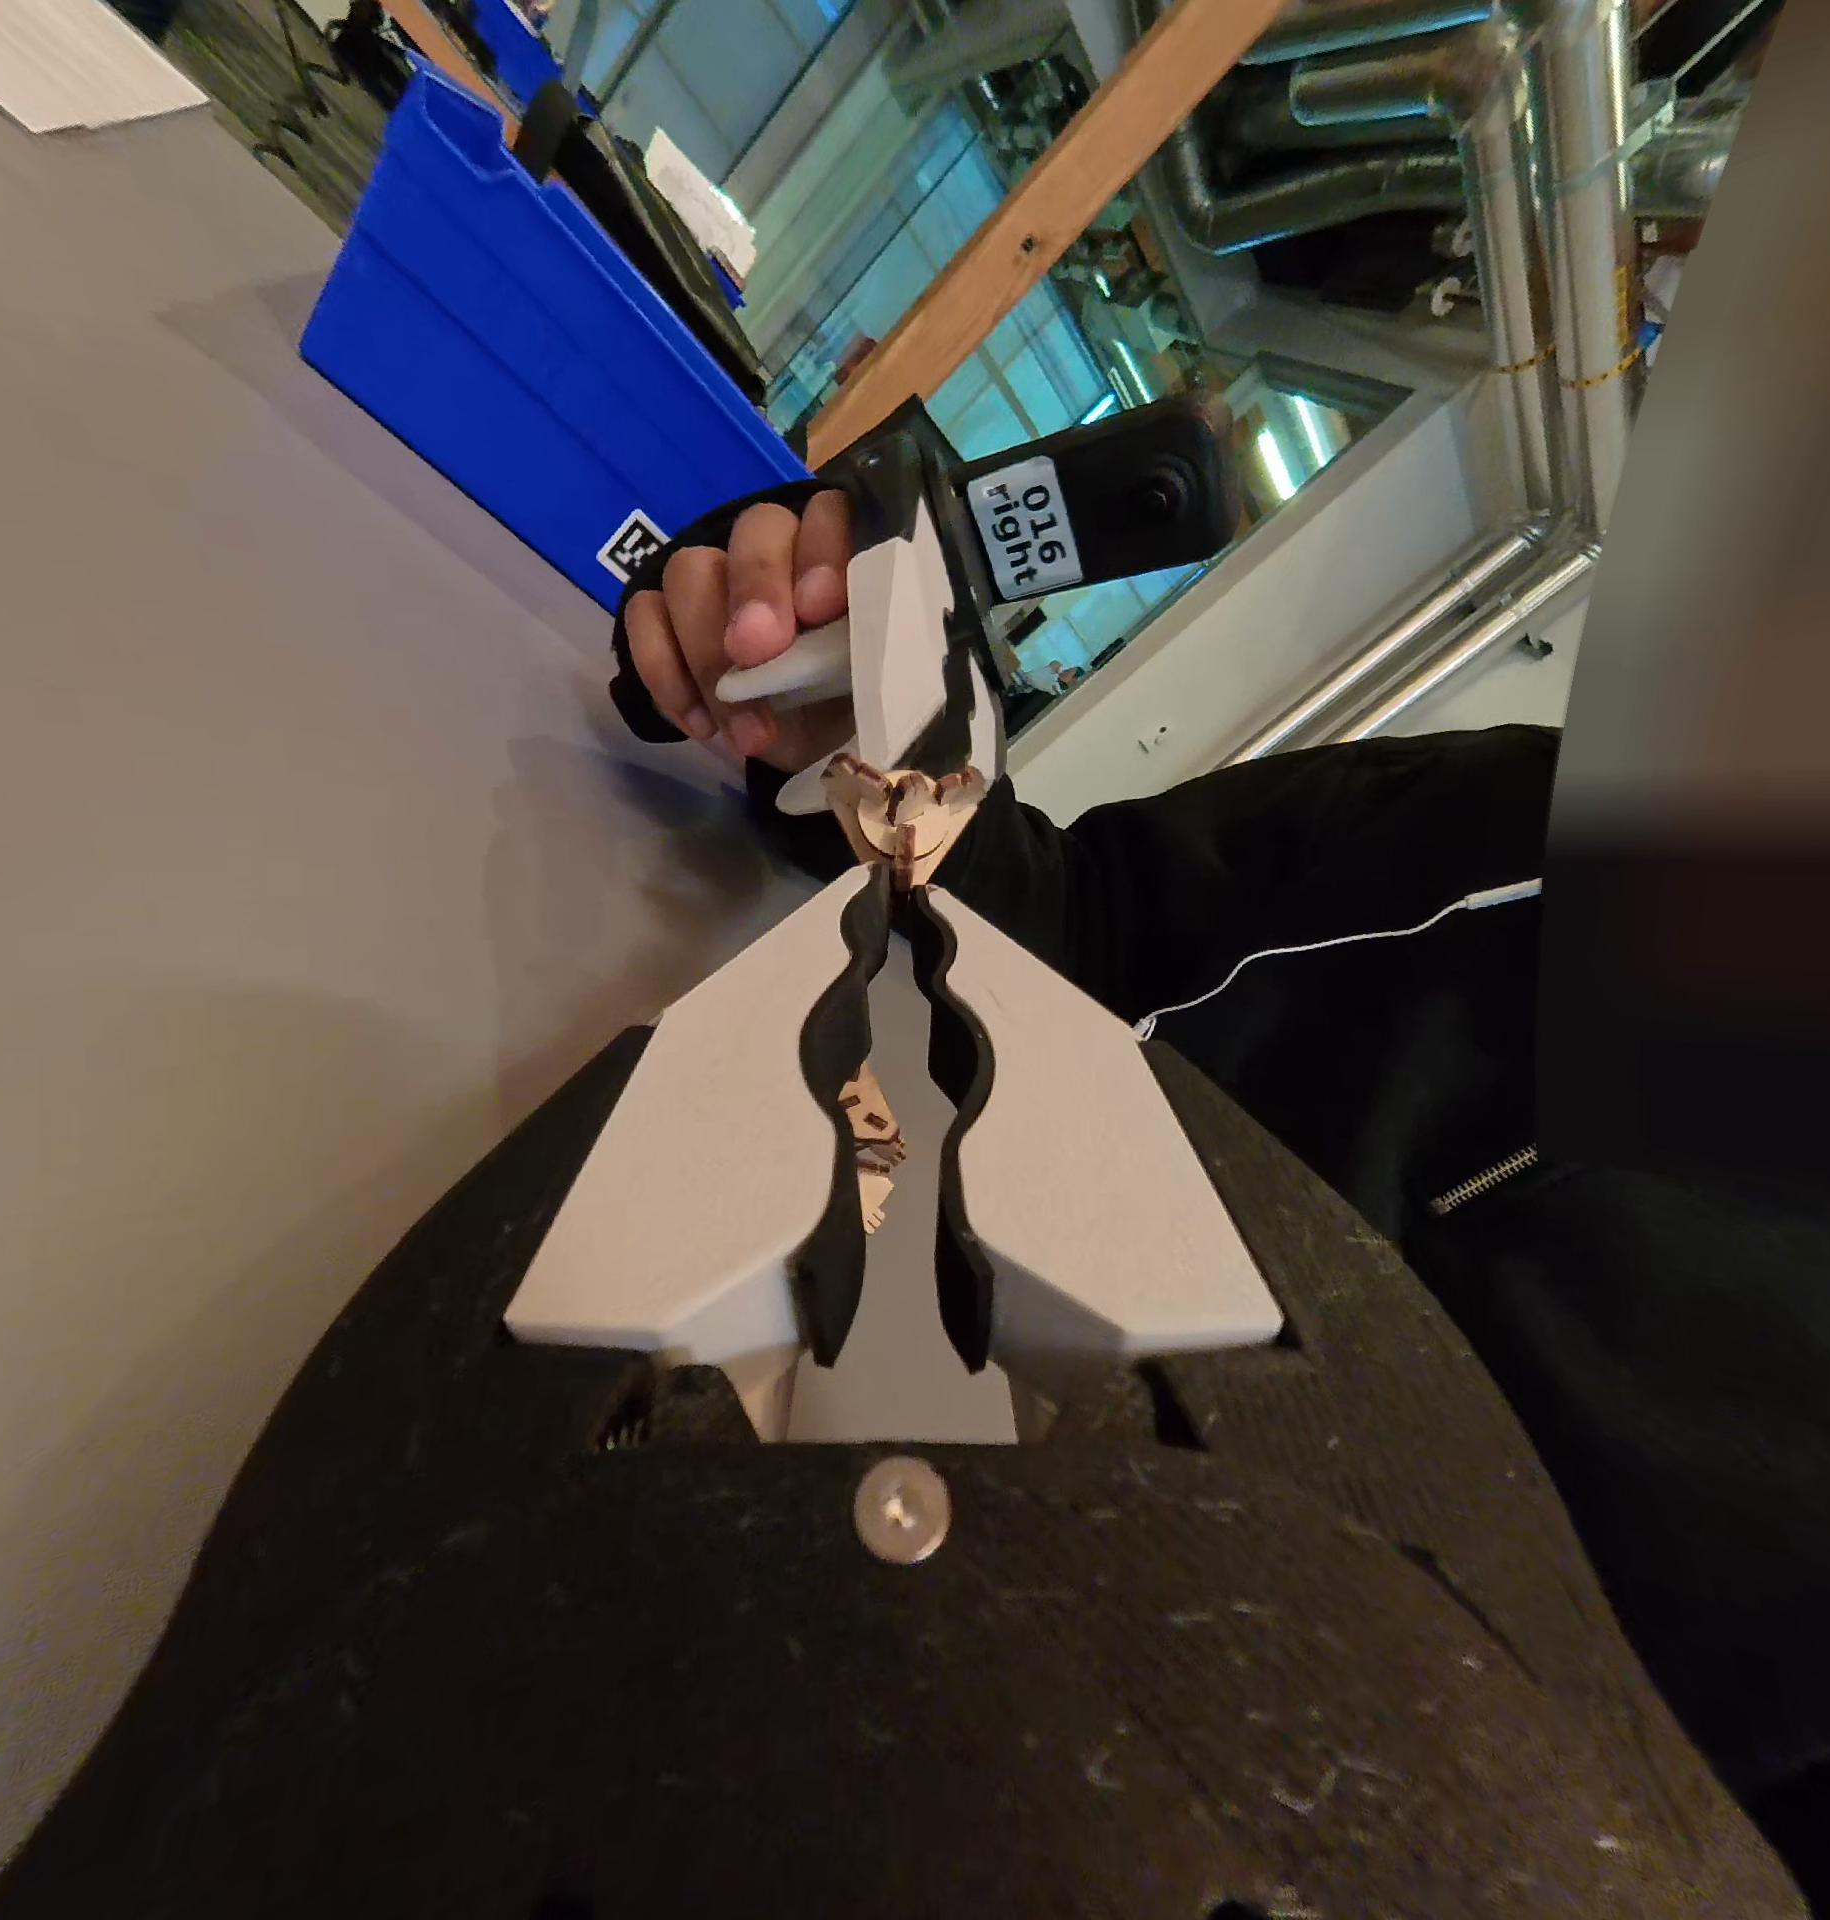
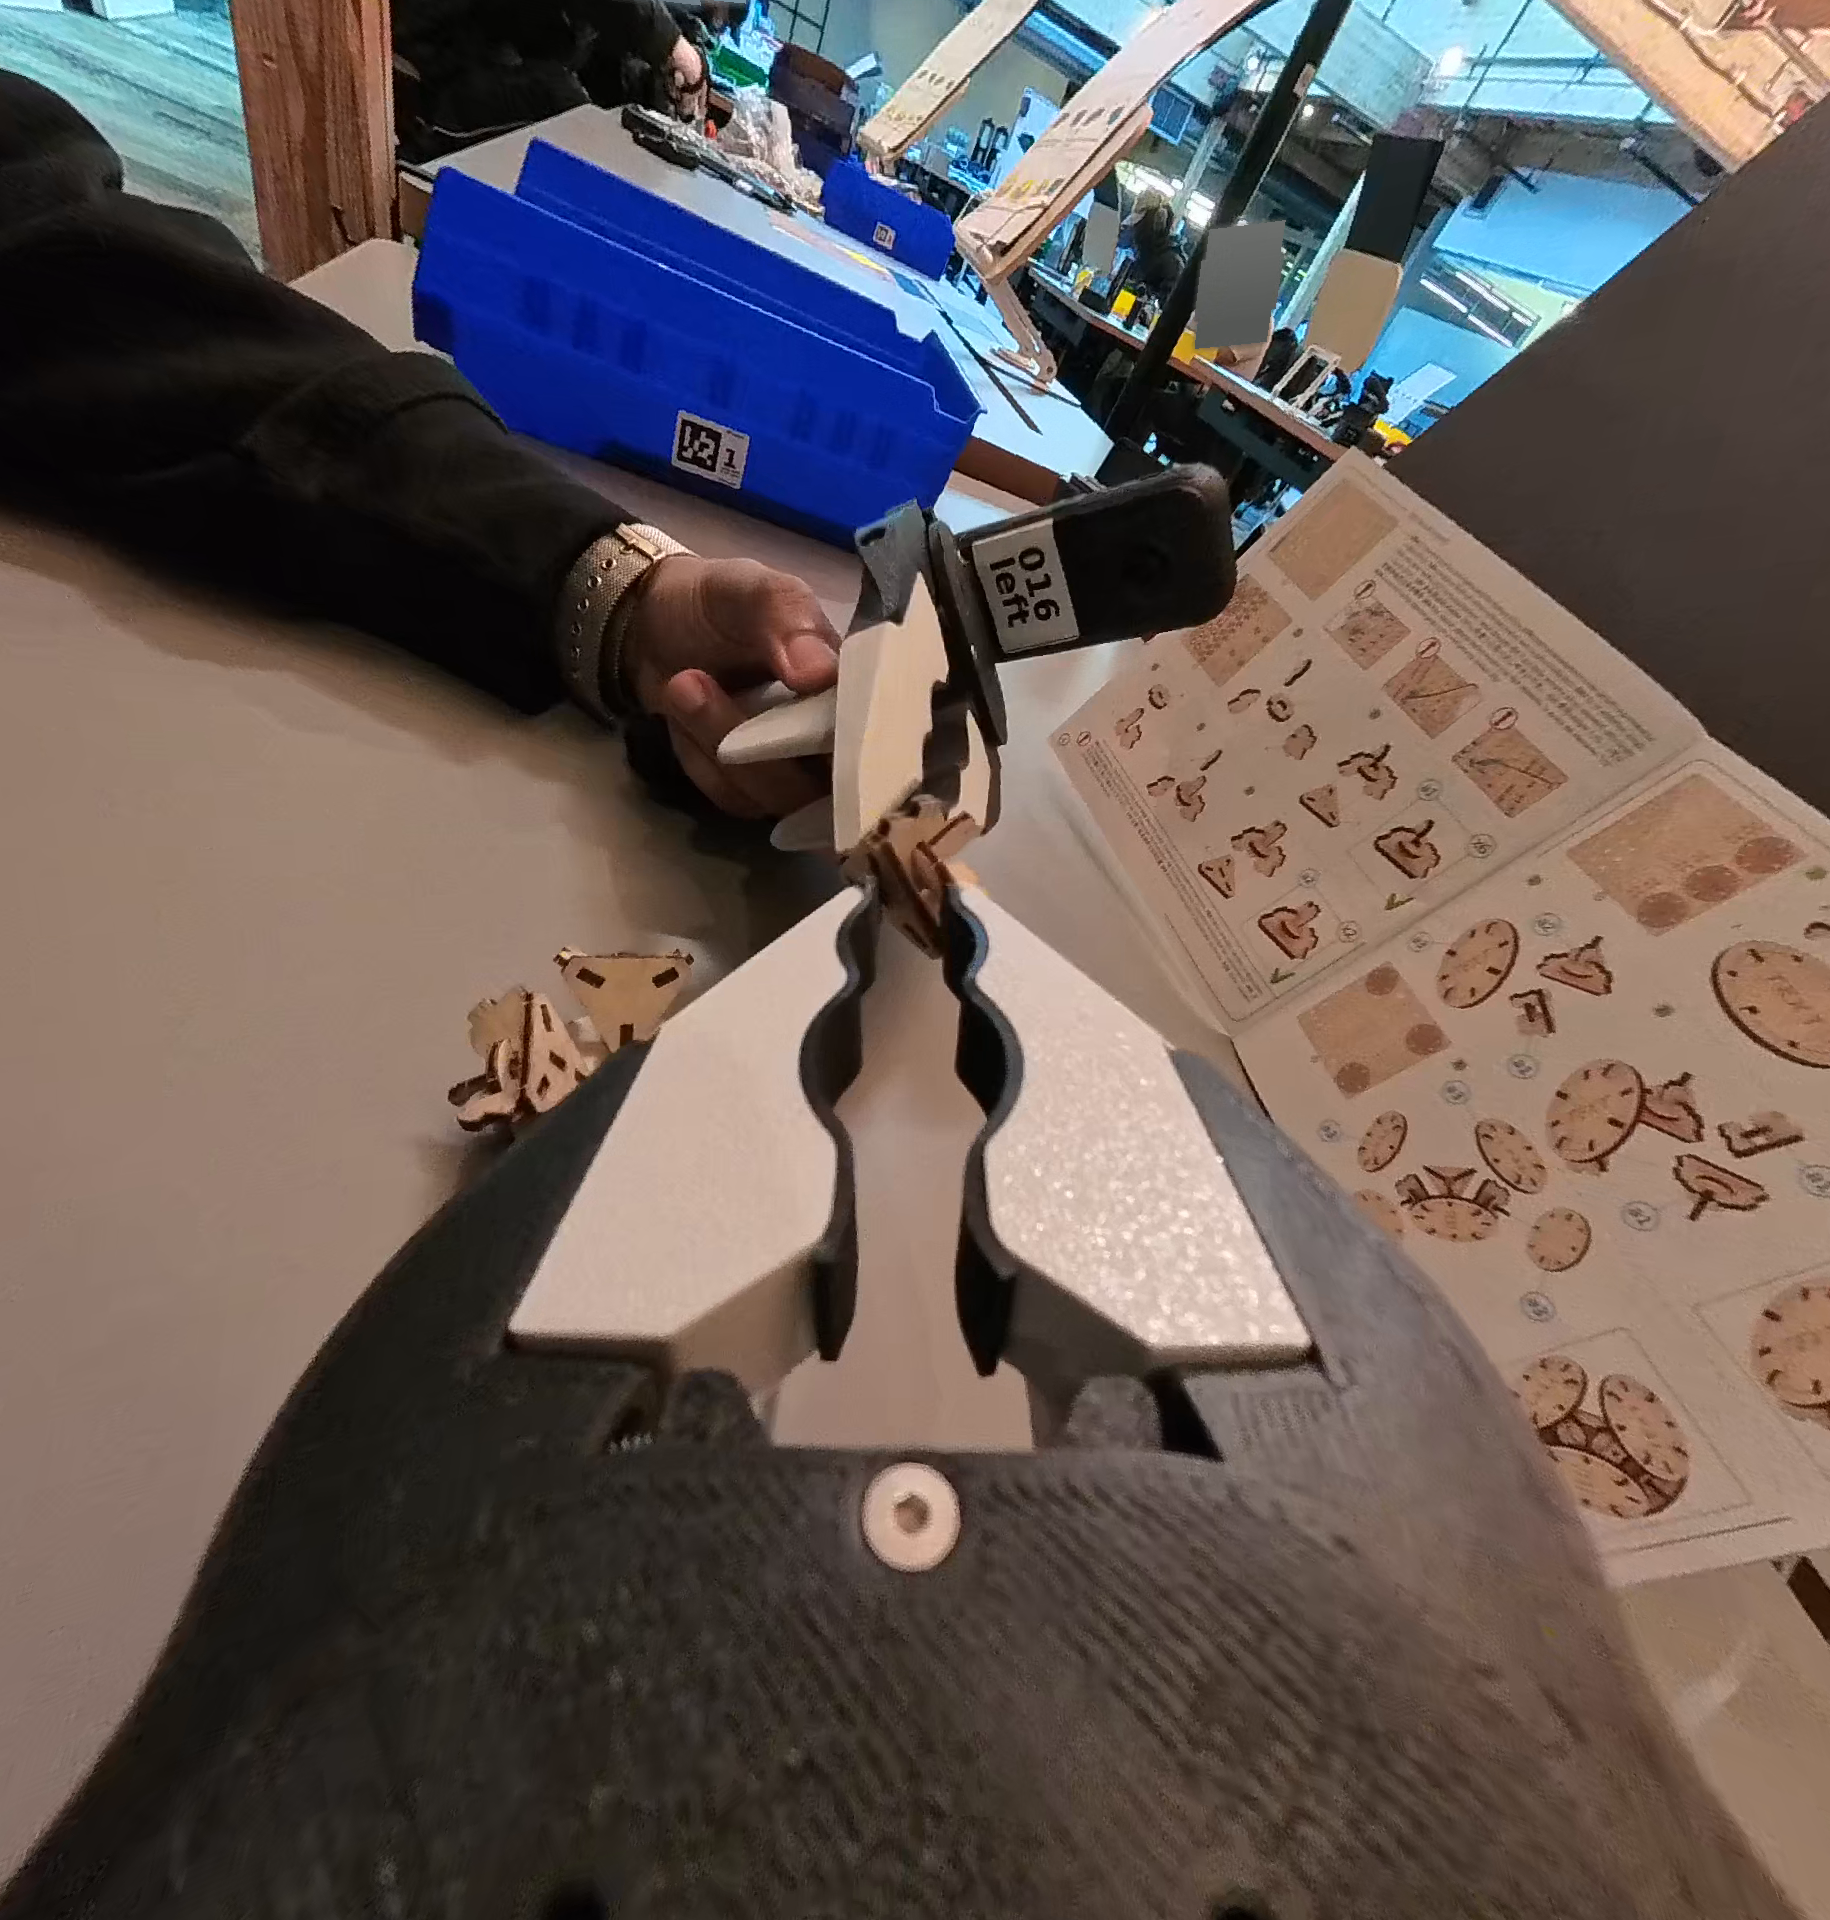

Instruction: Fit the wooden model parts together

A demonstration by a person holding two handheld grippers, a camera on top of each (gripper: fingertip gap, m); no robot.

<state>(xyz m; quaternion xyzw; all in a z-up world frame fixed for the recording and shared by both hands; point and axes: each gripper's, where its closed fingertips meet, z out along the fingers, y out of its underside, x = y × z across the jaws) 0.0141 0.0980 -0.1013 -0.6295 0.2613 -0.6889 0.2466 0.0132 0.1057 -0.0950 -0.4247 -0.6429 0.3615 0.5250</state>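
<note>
- Left gripper [image 1: 895, 883], white fingers with black wavy pads: tips closed on a thin tab of a small light-brown laser-cut wooden puzzle assembly [image 1: 898, 816], made of a triangular plate, a round disc and slotted tabs. Pads press the tab at the very tip.
- Right gripper [image 2: 911, 914], same build: narrow gap at the tips, clamped on the opposite side of that wooden assembly [image 2: 911, 868]; both pads touch it.
- The assembly is held in the air above the grey table [image 2: 215, 883], between the 2 grippers, which meet tip to tip.
- A hand [image 1: 734, 623] in a black fingerless glove squeezes the right gripper's white trigger; a hand [image 2: 729, 665] with a gold mesh watch band and black sleeve works the left one.
- Loose wooden puzzle pieces [image 2: 558, 1029], 1 triangular plate and 1 partly built cluster, lie on the table near the right gripper's left finger.
- Open printed instruction sheet [image 2: 1513, 935] with part diagrams lies on the table to the right.
- Blue plastic bin [image 2: 682, 353] with a square marker tag stands farther back on the table.
</note>
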